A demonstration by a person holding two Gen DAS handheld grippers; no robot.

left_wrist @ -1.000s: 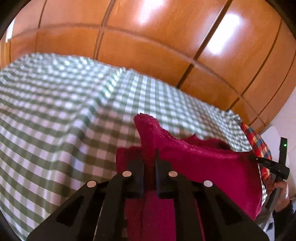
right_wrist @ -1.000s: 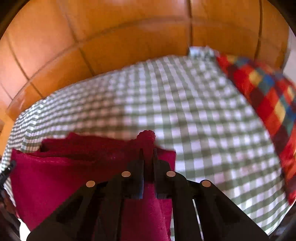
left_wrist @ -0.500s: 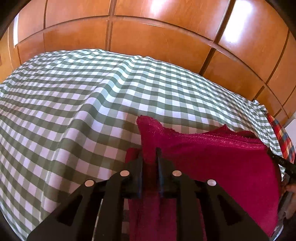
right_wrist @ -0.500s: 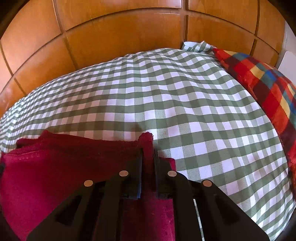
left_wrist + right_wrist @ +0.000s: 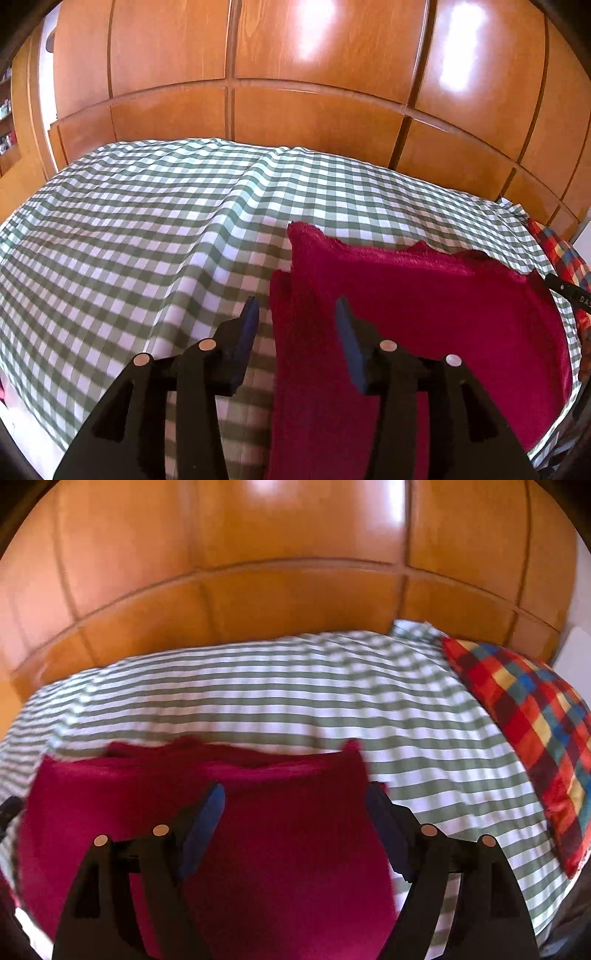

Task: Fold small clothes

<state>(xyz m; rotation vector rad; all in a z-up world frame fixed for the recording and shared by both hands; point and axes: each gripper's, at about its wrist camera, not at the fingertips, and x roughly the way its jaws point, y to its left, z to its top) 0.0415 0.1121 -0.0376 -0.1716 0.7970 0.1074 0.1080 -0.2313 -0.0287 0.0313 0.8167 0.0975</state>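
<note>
A dark red fleecy cloth (image 5: 424,314) lies folded over itself on the green-and-white checked bedspread (image 5: 129,229). My left gripper (image 5: 295,314) is open over the cloth's left edge, holding nothing. In the right wrist view the same red cloth (image 5: 280,830) lies flat and my right gripper (image 5: 295,805) is open wide above its right part, holding nothing. The right gripper's black tip (image 5: 569,291) shows at the right edge of the left wrist view.
The checked bedspread (image 5: 295,701) covers the bed up to a wooden panelled wall (image 5: 295,74). A red, yellow and blue checked pillow (image 5: 524,716) lies at the right end of the bed, also showing in the left wrist view (image 5: 561,251).
Both grippers were shut on the cloth's upper corners and have opened. The cloth has dropped flat onto the bed. The right view is blurred by motion.
</note>
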